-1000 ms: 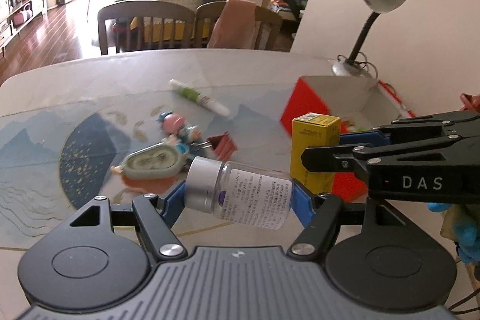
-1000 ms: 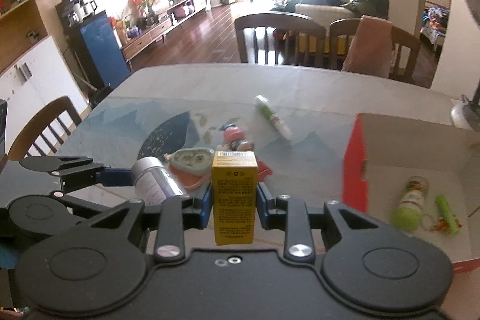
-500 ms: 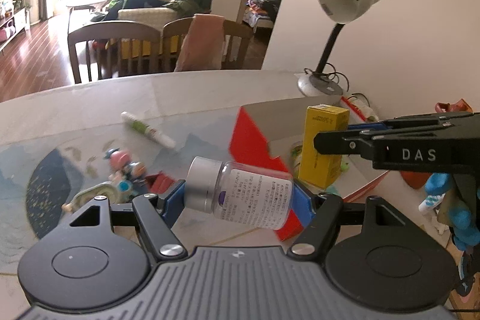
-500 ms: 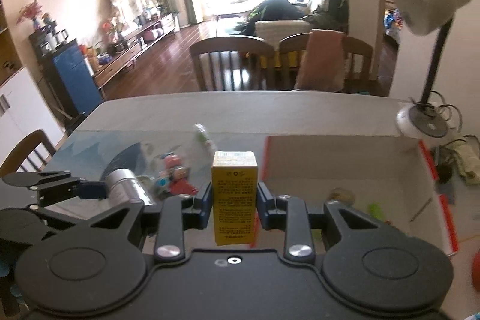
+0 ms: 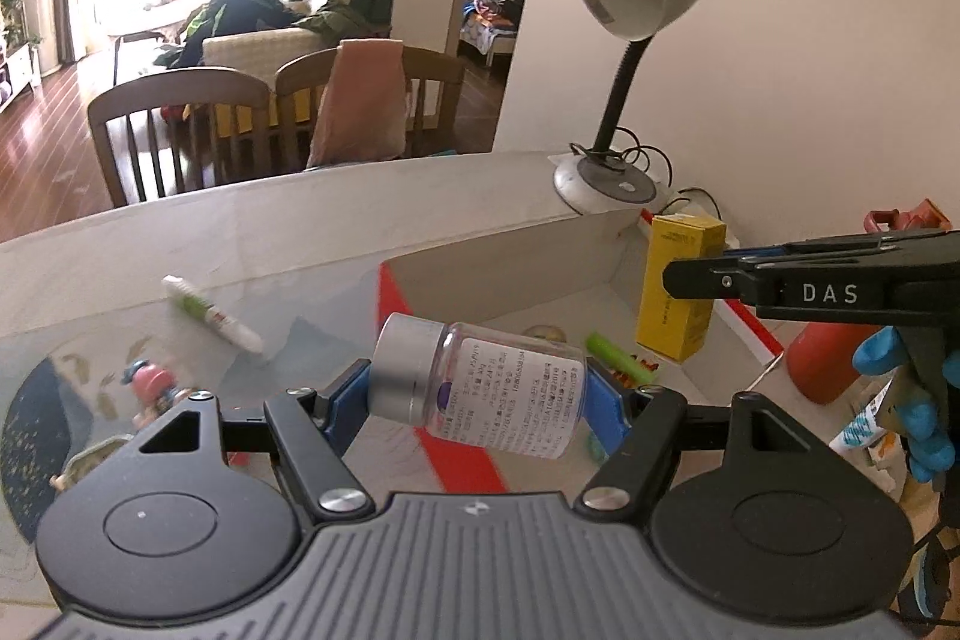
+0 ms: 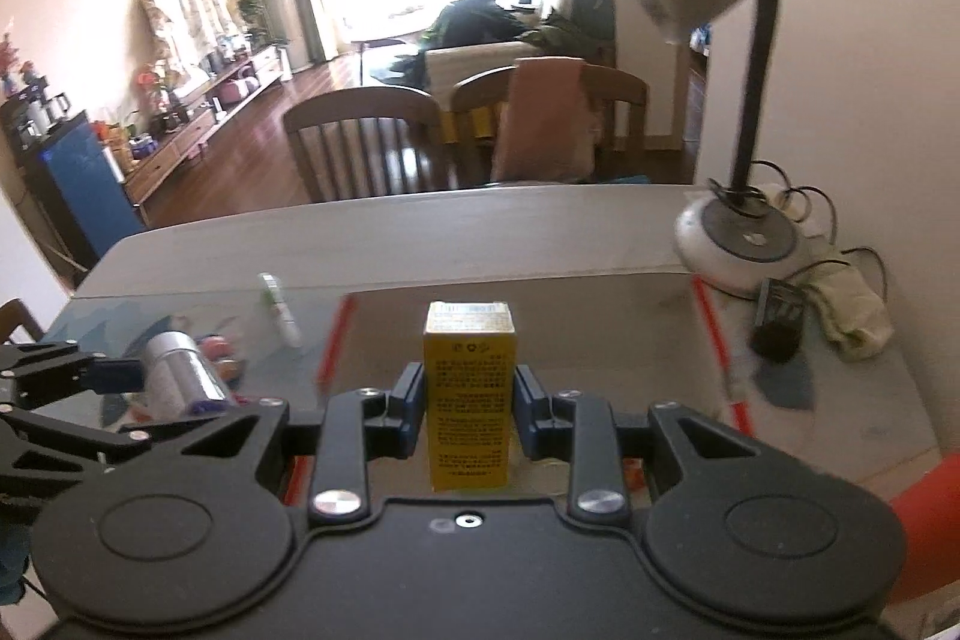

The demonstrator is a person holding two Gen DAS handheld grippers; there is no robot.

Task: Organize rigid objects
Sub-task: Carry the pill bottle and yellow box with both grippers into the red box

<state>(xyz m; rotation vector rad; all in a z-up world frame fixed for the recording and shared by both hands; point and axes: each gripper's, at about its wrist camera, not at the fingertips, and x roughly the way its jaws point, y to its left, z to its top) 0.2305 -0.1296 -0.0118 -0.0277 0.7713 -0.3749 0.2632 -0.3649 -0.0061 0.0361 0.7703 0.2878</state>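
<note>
My left gripper (image 5: 477, 391) is shut on a clear pill bottle (image 5: 480, 385) with a silver cap, held sideways above the near red edge of the open box (image 5: 540, 280). My right gripper (image 6: 469, 397) is shut on an upright yellow carton (image 6: 469, 394), which hangs over the box interior (image 6: 600, 340). In the left wrist view the yellow carton (image 5: 678, 304) and the right gripper's arm (image 5: 810, 289) show at the right. The pill bottle (image 6: 180, 376) appears at the left of the right wrist view. A green tube (image 5: 618, 355) lies inside the box.
On the table (image 5: 240, 232) to the left lie a white-green tube (image 5: 213, 322) and small toy figures (image 5: 150, 382). A desk lamp (image 5: 612, 172) stands behind the box, with cables and a cloth (image 6: 852, 304) beside it. Chairs (image 5: 180, 130) line the far edge. A red cylinder (image 5: 828, 364) stands right of the box.
Both grippers have swung to the right with their loads, from over the scattered toys to over the box. The lamp has come much closer in both views.
</note>
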